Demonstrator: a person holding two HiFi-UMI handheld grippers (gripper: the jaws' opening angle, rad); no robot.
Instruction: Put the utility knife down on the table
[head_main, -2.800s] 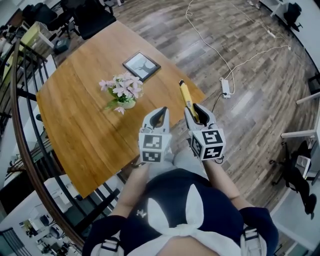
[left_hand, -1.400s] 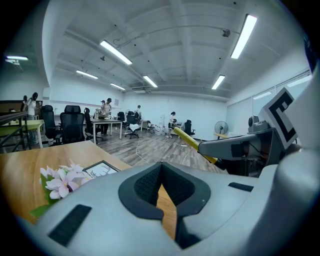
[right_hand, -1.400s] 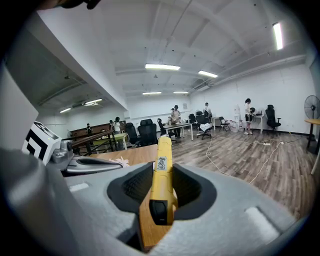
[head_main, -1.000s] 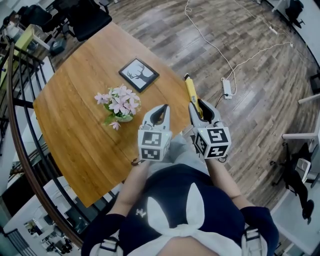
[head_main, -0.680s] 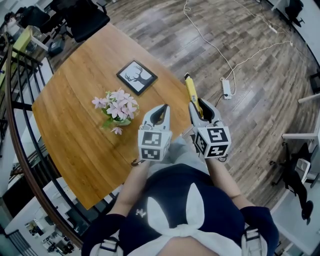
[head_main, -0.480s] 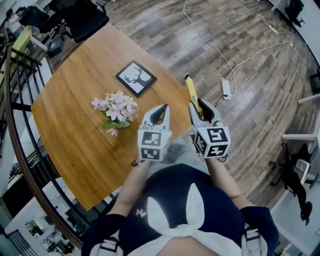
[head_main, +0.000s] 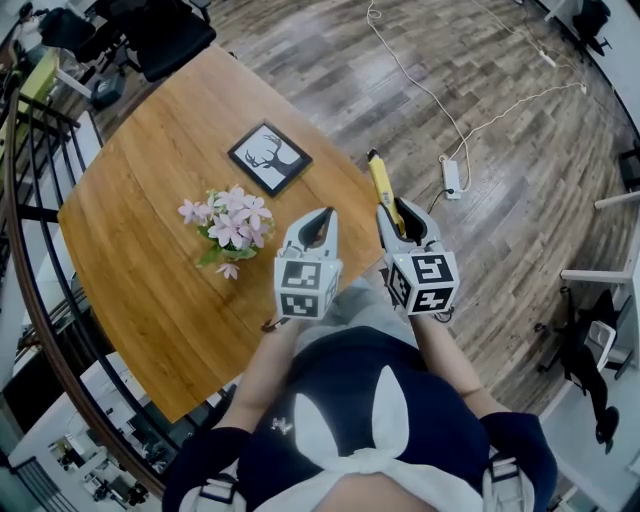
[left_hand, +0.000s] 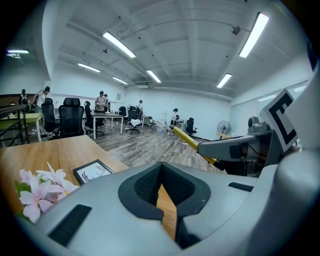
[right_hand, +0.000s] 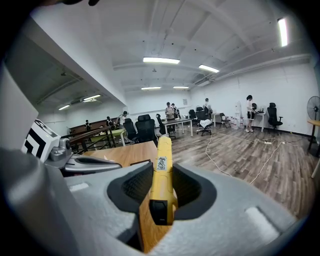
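My right gripper (head_main: 396, 215) is shut on a yellow utility knife (head_main: 380, 185), held in the air by the near right edge of the wooden table (head_main: 150, 200). The knife points forward, away from me. In the right gripper view the knife (right_hand: 162, 175) sits between the dark pads of that gripper (right_hand: 162, 192), its black rear end toward the camera. My left gripper (head_main: 321, 217) hovers over the table's near edge, beside the right one, shut with nothing in it. In the left gripper view its jaws (left_hand: 161, 182) meet, and the knife (left_hand: 192, 144) shows at the right.
A small pot of pink flowers (head_main: 225, 225) and a black picture frame (head_main: 268, 158) stand on the table. A power strip (head_main: 451, 177) with white cable lies on the wood floor at the right. A black railing (head_main: 30, 250) runs along the left; an office chair (head_main: 170, 35) stands behind the table.
The table, flowers and frame have slid a little toward the lower left in the head view as both grippers drift along together. The knife stays held; neither gripper's jaws have changed.
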